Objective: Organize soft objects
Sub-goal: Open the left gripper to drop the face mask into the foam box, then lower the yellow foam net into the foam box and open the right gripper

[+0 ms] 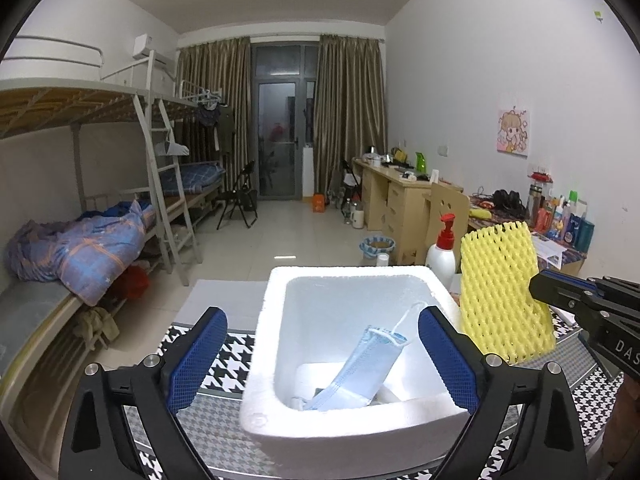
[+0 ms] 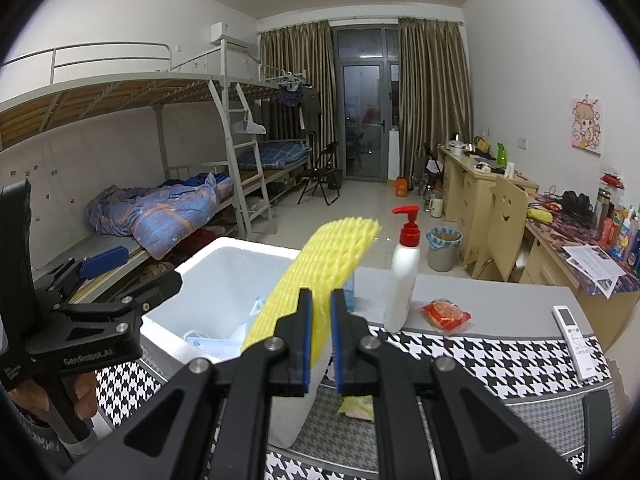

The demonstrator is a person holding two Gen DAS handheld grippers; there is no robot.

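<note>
- The left gripper (image 1: 322, 354) stands wide apart over the near rim of the white foam box (image 1: 276, 304), its blue ribbed pads holding nothing.
- Inside the thick-walled, grainy foam box lies a pleated blue face mask (image 1: 362, 368), propped aslant with its white ear loop up.
- The right gripper (image 2: 321, 340) is clamped tight on a yellow foam net sleeve (image 2: 320, 264) — a honeycomb mesh, held upright just beside the box.
- Beyond, on the grey tabletop, stand a white pump bottle (image 2: 402, 280) with a red pump and a red snack packet (image 2: 446, 314) in glossy wrap.
</note>
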